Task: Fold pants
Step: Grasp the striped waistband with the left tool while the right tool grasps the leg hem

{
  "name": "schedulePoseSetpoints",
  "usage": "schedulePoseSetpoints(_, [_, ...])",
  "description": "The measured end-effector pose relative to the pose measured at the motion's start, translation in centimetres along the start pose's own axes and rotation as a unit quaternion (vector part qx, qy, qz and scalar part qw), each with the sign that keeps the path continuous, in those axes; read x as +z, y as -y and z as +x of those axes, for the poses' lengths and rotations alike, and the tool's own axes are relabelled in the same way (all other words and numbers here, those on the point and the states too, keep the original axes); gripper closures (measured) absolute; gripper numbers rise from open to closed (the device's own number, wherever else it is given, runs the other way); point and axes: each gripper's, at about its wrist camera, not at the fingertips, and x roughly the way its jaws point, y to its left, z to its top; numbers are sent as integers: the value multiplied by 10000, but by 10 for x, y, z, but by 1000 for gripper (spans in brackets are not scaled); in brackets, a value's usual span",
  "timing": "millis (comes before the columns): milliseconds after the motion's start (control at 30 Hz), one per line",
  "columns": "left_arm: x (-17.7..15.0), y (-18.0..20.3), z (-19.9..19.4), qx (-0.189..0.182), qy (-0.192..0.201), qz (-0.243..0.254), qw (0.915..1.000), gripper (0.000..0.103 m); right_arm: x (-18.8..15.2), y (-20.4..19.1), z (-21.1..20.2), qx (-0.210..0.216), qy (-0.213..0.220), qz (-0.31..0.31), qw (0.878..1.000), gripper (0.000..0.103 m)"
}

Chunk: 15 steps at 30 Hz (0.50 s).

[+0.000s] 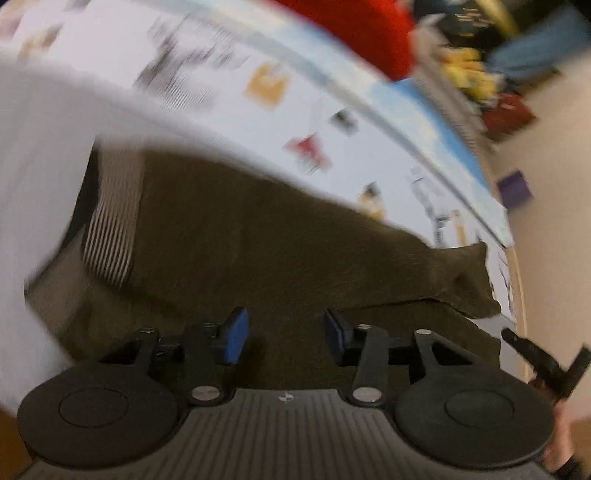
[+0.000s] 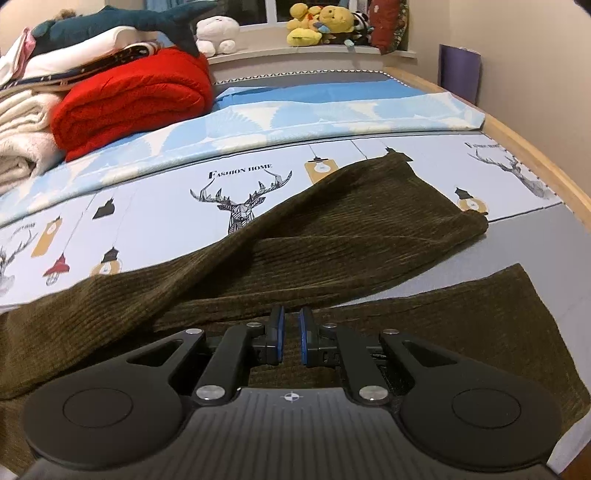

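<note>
Dark olive corduroy pants (image 2: 332, 251) lie spread on the bed, both legs running to the right, the far leg raised in a fold. In the blurred left wrist view the pants (image 1: 277, 258) show a striped waistband (image 1: 110, 229) at the left. My left gripper (image 1: 284, 334) is open and empty just above the fabric. My right gripper (image 2: 291, 334) hovers low over the near leg, its blue pads nearly together with a narrow gap and nothing between them. Part of the right gripper (image 1: 543, 362) shows at the left wrist view's right edge.
The bed sheet (image 2: 166, 199) has deer and lantern prints. A red folded blanket (image 2: 136, 99) and stacked bedding (image 2: 22, 122) sit at the back left. Plush toys (image 2: 321, 22) line the windowsill. A wooden bed edge (image 2: 554, 166) runs along the right.
</note>
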Motion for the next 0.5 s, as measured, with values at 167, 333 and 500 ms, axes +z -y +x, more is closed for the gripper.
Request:
schedulePoseSetpoints(167, [13, -28, 28, 557, -354, -802, 9946, 39, 2, 3, 4, 57, -38, 99, 9999, 94])
schedulePoseSetpoints(333, [29, -53, 31, 741, -188, -1618, 9839, 39, 7, 1, 10, 74, -4, -37, 10000, 93])
schedulePoseSetpoints(500, [38, -42, 12, 1258, 608, -1377, 9806, 83, 16, 5, 20, 208, 10, 197, 9996, 89])
